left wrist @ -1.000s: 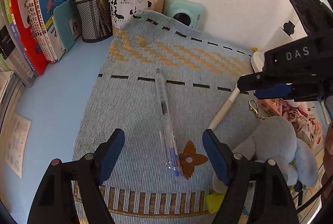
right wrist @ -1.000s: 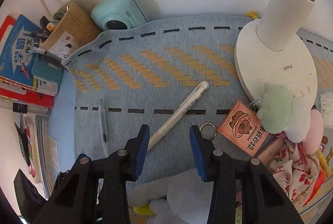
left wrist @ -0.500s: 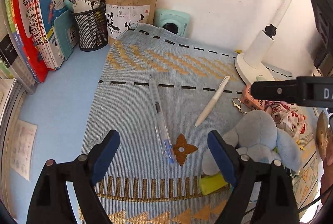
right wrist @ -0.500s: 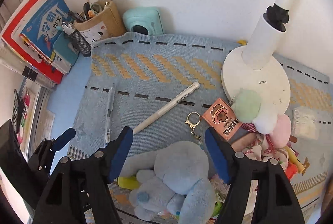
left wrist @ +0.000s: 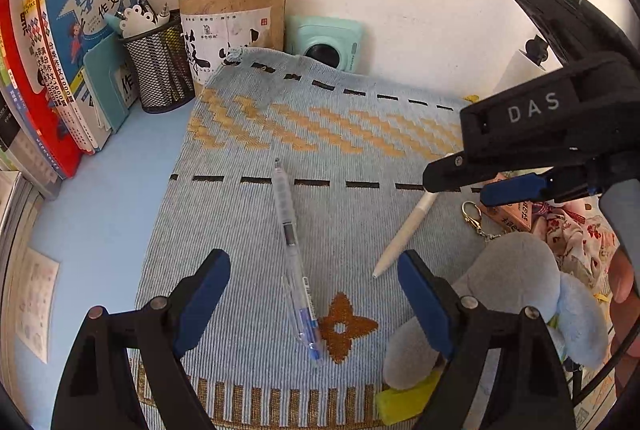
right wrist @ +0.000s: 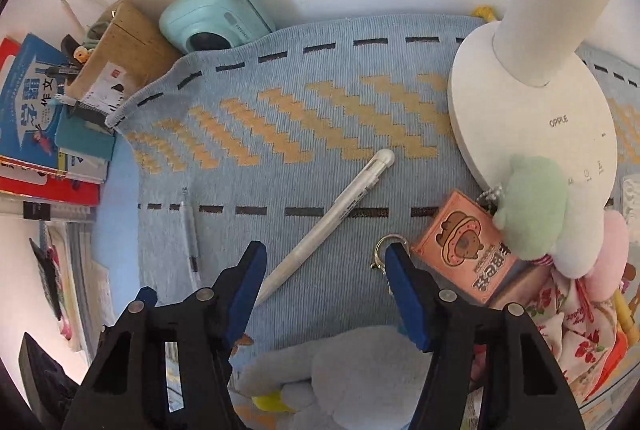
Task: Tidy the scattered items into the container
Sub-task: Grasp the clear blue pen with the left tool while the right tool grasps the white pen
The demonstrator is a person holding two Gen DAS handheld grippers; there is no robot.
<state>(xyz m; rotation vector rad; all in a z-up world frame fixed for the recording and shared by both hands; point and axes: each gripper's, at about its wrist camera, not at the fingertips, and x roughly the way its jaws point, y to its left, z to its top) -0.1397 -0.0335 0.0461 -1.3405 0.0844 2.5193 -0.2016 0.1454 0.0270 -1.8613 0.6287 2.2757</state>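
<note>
**Both grippers held open above two pens on the mat**

Nearest the left wrist camera, the left gripper is held wide open with nothing between its blue pads. The lower, blue-tipped end of a clear pen is seen in the gap between them, lying lengthwise on a blue woven mat. A grey plush toy is placed just beside the right pad.

In the right wrist view, the right gripper is likewise held open and empty. The tip end of a white pen is seen close to its left pad, and the pen is laid diagonally across a dashed black line of the mat. A metal key ring is found just by the right pad, attached to a pink bear tag.

Farther back, a white lamp base is set on the mat's right side, with pastel plush charms resting against it. At the far left, a brown pen holder and a black mesh cup, both filled with pens, are stood against the wall, beside upright books. A mint-green camera-like device is placed behind the mat's far edge.
</note>
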